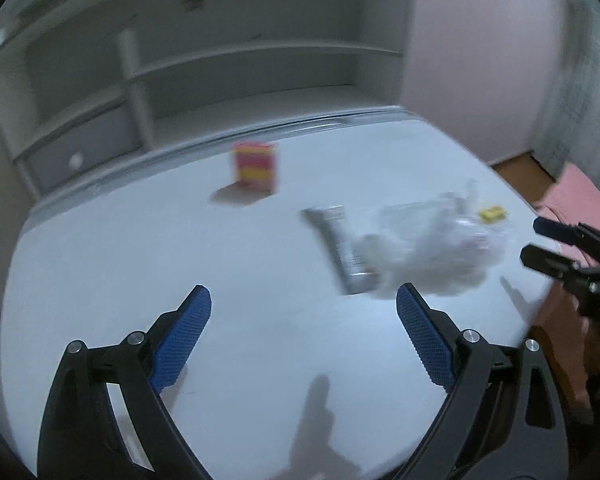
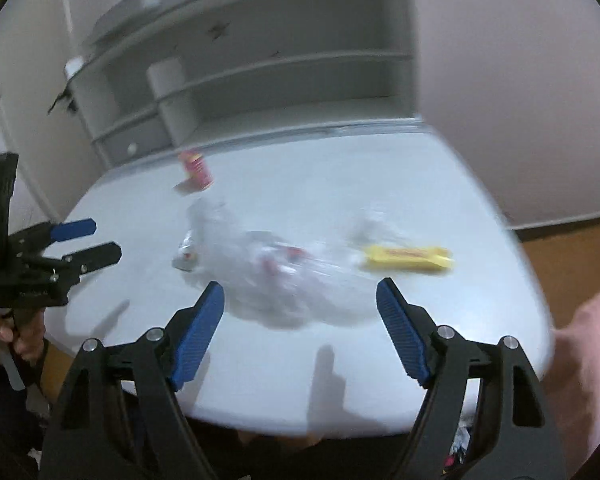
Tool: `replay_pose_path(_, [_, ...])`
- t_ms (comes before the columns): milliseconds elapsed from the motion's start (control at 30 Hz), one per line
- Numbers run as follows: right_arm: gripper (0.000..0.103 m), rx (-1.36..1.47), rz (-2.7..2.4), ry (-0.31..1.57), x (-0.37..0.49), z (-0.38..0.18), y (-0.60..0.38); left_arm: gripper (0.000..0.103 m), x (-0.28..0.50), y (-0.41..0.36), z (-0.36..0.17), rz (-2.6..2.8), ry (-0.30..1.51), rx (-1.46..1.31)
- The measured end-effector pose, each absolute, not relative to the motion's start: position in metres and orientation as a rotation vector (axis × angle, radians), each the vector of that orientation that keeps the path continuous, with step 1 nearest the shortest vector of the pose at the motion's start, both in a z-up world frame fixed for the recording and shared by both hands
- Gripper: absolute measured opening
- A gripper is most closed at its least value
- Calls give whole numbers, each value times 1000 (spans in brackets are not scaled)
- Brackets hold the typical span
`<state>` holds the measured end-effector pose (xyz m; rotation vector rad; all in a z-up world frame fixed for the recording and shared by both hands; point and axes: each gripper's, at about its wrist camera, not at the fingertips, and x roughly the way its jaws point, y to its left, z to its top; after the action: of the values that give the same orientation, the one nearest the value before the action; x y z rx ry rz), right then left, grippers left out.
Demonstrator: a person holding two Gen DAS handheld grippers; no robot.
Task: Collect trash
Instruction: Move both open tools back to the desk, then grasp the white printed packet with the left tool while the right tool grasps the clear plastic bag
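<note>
- Holding my left gripper (image 1: 304, 300) wide open, nothing between its pads.
- My right gripper (image 2: 300, 296) gapes empty above the clear plastic bag (image 2: 284, 276) on the white table (image 2: 340, 184).

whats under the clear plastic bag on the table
A silver packet pokes out from under the clear bag; its near end is covered. Anything else beneath is too blurred to tell.

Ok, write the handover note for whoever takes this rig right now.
Left claw: open, empty, above the table.
Right claw: open, empty, also above the table.
On the table: clear bag mid-table with some scraps inside; silver wrapper partly under it; yellow bar to the bag's right; red box upright near the far edge.
Done: some trash appears bagged.
Left: wrapper, bar and box still loose.
</note>
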<state>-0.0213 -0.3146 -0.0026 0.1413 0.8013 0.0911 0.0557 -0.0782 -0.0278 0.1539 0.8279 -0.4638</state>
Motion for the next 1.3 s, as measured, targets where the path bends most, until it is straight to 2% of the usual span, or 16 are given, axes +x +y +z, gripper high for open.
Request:
replay_pose_path(333, [77, 8, 94, 882, 27, -34, -283, 91, 80, -63, -46, -461, 878, 119])
replay_pose_path(367, [68, 1, 89, 885, 30, -36, -280, 91, 83, -65, -46, -466, 878, 120])
replay_pose_path(400, [55, -1, 87, 886, 32, -38, -280, 91, 85, -66, -47, -466, 880, 123])
replay_pose_path(500, [32, 26, 112, 886, 37, -38, -283, 91, 89, -74, -51, -460, 882, 135])
replay_pose_path(567, [28, 62, 132, 872, 40, -32, -283, 91, 92, -79, -51, -460, 883, 141])
replay_pose_path(800, [28, 288, 194, 766, 47, 7, -303, 91, 101, -112, -51, -490, 884, 167])
replay_pose_path(1067, [28, 334, 201, 723, 49, 26, -311, 90, 107, -145, -65, -457, 907, 225])
replay_pose_path(1167, [28, 359, 215, 712, 48, 31, -315, 73, 106, -150, -68, -430, 906, 246])
replay_pose_path(1267, [28, 389, 241, 693, 45, 38, -317, 33, 105, -154, -70, -433, 924, 262])
replay_pose_path(1300, [28, 400, 255, 685, 45, 41, -318, 22, 104, -155, -70, -434, 919, 272])
